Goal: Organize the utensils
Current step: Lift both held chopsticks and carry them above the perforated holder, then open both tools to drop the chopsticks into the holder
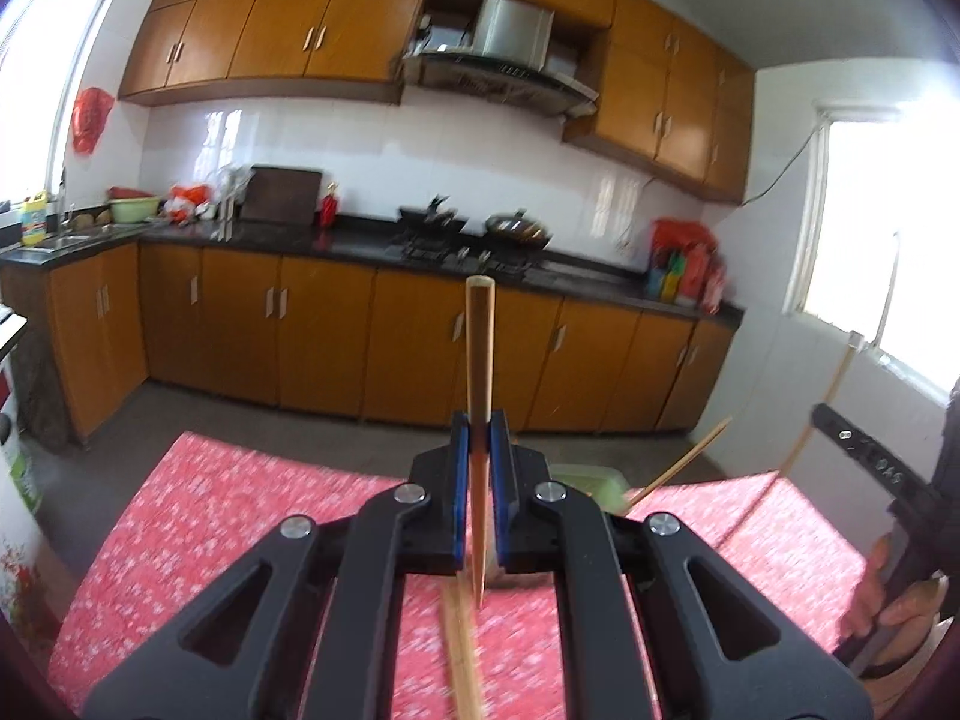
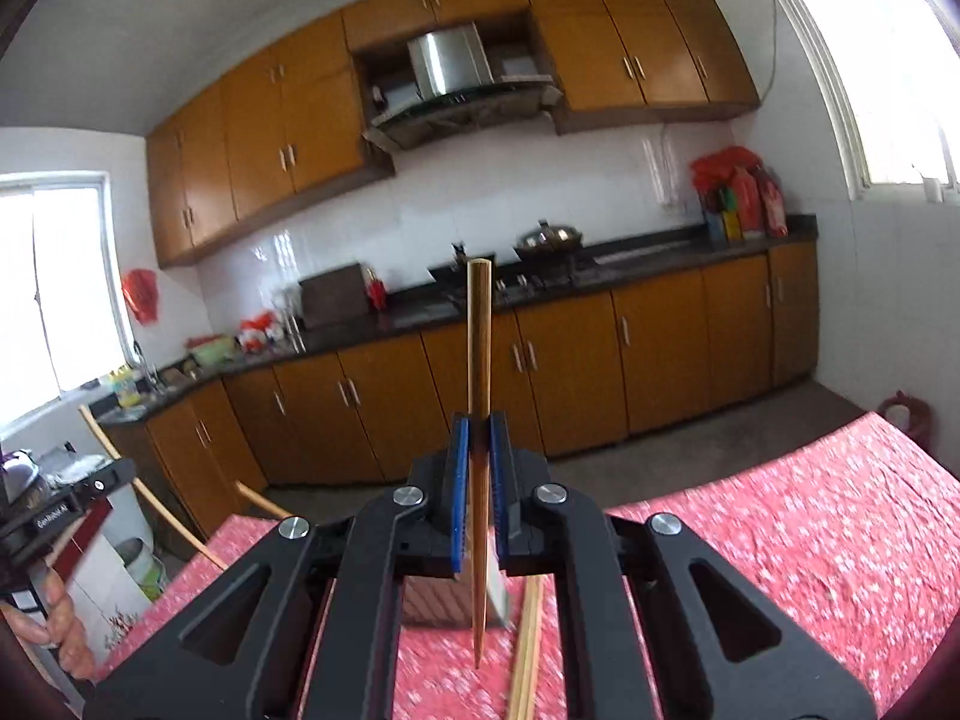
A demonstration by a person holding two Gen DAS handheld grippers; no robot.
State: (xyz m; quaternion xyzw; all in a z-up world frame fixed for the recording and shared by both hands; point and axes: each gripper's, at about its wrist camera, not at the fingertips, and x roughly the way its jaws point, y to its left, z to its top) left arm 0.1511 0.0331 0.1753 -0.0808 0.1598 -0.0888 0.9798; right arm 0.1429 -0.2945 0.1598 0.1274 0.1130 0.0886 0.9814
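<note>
In the left wrist view a chopstick (image 1: pixel 480 360) stands almost upright, pinched between the blue pads (image 1: pixel 459 480) of the left tongs (image 1: pixel 479 438), its thick end up against the far cabinets (image 1: pixel 324 336) and its thin tip hanging just above the red cloth of the bench (image 1: pixel 210 510). Below that tip more chopsticks (image 1: pixel 462 654) lie blurred on the cloth. The right wrist view shows a second chopstick (image 2: pixel 479 372) pinched upright in the same way by the right tongs (image 2: pixel 478 438), with a loose pair (image 2: pixel 528 648) lying on the bench (image 2: pixel 780 528) just right of its tip. Only this view shows a boxy, slatted container (image 2: pixel 441 603) on the cloth behind the held stick; its edge is blurred. Only the left view shows a pale green thing (image 1: pixel 591 483) just past the tongs, too hidden to name, with a thin stick (image 1: pixel 684 462) slanting up beside it. Each camera catches the other hand at its border: the right hand (image 1: pixel 888 594) on a black handle at the right edge of the left view, the left hand (image 2: pixel 54 618) at the lower left of the right view. Beyond the bench both views show the dark kitchen counter (image 1: pixel 360 240) with a wok (image 1: pixel 517 227) on the stove; the sink (image 1: pixel 60 240) is clearest in the left view.
</note>
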